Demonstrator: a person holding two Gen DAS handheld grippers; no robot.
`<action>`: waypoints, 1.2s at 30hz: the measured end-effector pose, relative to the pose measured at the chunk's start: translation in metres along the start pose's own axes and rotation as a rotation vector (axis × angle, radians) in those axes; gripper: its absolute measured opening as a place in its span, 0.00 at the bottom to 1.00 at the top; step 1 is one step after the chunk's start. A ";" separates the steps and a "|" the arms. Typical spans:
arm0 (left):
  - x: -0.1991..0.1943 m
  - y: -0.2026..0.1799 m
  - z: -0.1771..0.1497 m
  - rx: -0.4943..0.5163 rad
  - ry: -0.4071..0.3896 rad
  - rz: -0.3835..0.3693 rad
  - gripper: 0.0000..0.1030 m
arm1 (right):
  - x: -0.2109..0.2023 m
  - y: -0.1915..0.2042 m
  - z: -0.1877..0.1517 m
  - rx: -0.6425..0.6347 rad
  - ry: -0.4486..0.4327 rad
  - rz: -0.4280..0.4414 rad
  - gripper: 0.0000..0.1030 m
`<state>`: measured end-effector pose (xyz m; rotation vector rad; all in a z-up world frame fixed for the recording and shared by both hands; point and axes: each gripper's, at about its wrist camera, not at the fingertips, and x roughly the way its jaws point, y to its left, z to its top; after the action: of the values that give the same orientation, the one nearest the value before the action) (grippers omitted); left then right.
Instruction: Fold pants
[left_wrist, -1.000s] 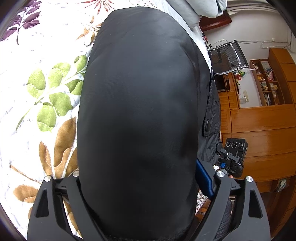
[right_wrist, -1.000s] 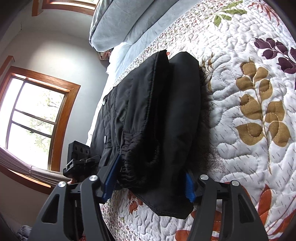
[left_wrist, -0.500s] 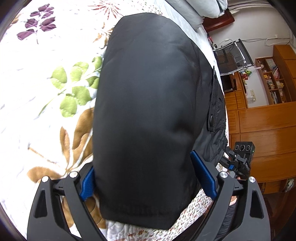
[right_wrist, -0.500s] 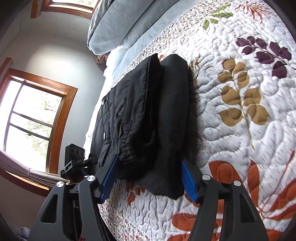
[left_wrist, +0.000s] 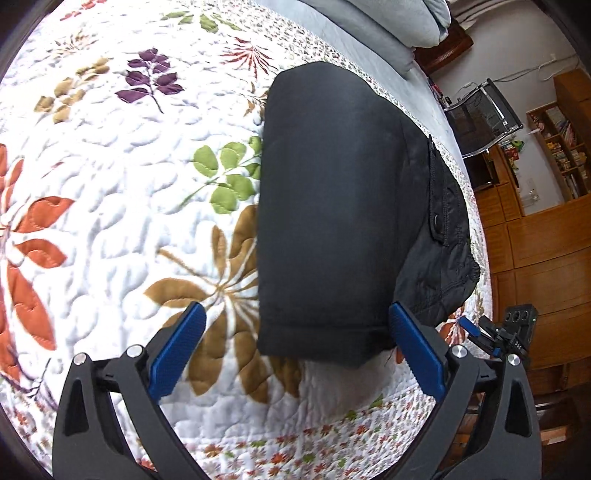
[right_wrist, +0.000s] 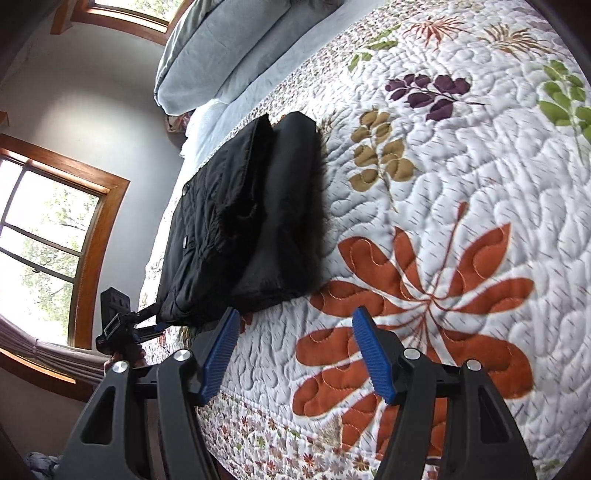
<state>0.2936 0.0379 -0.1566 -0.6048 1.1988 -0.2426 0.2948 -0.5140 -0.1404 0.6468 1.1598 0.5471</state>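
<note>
The black pants (left_wrist: 332, 221) lie folded into a thick bundle on the floral quilt (left_wrist: 110, 221), the pocket flap with its snap on the right side. My left gripper (left_wrist: 295, 332) hovers at the bundle's near edge, its jaws opening wide. The right pad (left_wrist: 417, 354) is close beside the cloth, the left pad (left_wrist: 177, 350) well apart, and neither presses. In the right wrist view the pants (right_wrist: 251, 221) sit ahead and to the left. My right gripper (right_wrist: 295, 314) is open over bare quilt (right_wrist: 461, 184), nothing between its pads.
Grey-blue pillows (right_wrist: 221, 55) lie at the head of the bed. The quilt's border and bed edge (left_wrist: 295, 443) run just below the grippers. Wooden cabinets (left_wrist: 546, 258) and a chair (left_wrist: 480, 118) stand beyond the bed, and a window (right_wrist: 48, 240) is on the other side.
Both grippers have drawn back from the pants toward the bed edge. The left jaws spread and released the bundle. The pants no longer sit between the right pads.
</note>
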 end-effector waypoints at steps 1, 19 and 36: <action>-0.004 -0.001 -0.002 0.009 -0.005 0.008 0.96 | -0.003 -0.001 -0.003 0.002 -0.003 -0.011 0.64; -0.071 -0.029 -0.066 0.115 -0.142 0.327 0.97 | -0.065 0.048 -0.060 -0.034 -0.194 -0.476 0.96; -0.130 -0.114 -0.114 0.208 -0.316 0.304 0.97 | -0.057 0.184 -0.113 -0.264 -0.305 -0.583 0.97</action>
<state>0.1572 -0.0278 -0.0156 -0.2612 0.9292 -0.0103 0.1586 -0.4041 -0.0012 0.1379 0.9079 0.0921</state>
